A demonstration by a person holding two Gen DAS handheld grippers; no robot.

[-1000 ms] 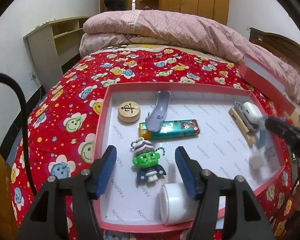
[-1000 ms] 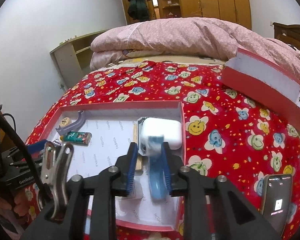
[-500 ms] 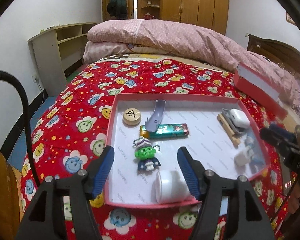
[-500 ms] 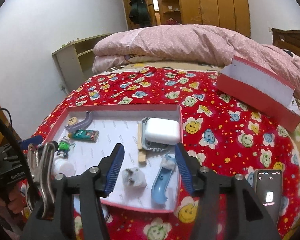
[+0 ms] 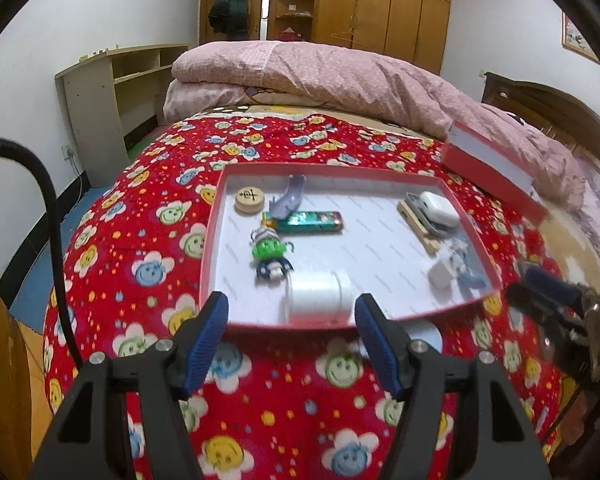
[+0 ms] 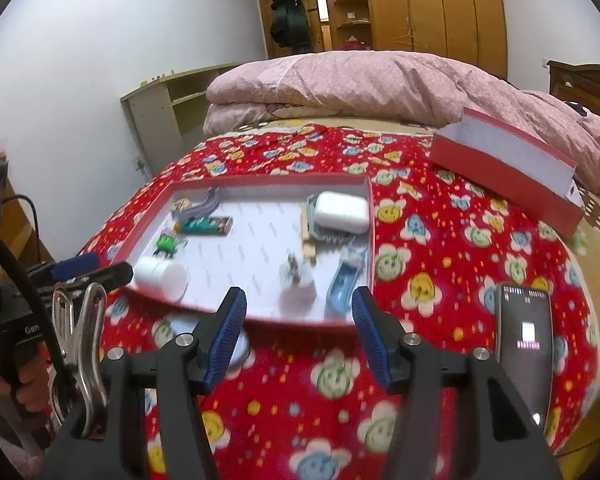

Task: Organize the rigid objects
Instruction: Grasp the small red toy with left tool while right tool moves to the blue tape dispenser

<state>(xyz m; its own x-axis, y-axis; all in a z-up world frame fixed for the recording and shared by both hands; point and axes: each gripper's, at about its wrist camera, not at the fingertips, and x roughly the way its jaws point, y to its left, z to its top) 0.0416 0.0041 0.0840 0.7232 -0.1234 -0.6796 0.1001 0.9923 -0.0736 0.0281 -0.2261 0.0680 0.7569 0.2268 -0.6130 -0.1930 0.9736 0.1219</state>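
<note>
Our left gripper point(image 5: 290, 320) and right gripper point(image 6: 298, 318) both hang with jaws apart and empty, the red tray point(image 5: 210, 240) of small objects at twelve o'clock. Only our right view shows the phone point(image 6: 522, 344), at three o'clock. Beneath lies a red flowered blanket point(image 5: 148, 220), with wooden wardrobes point(image 5: 380, 12) beyond.

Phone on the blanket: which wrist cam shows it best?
Right wrist view: the phone lies screen-up and lit on the blanket, right of the red tray, whole body visible. The left wrist view does not show it; the right gripper fills that edge.
</note>
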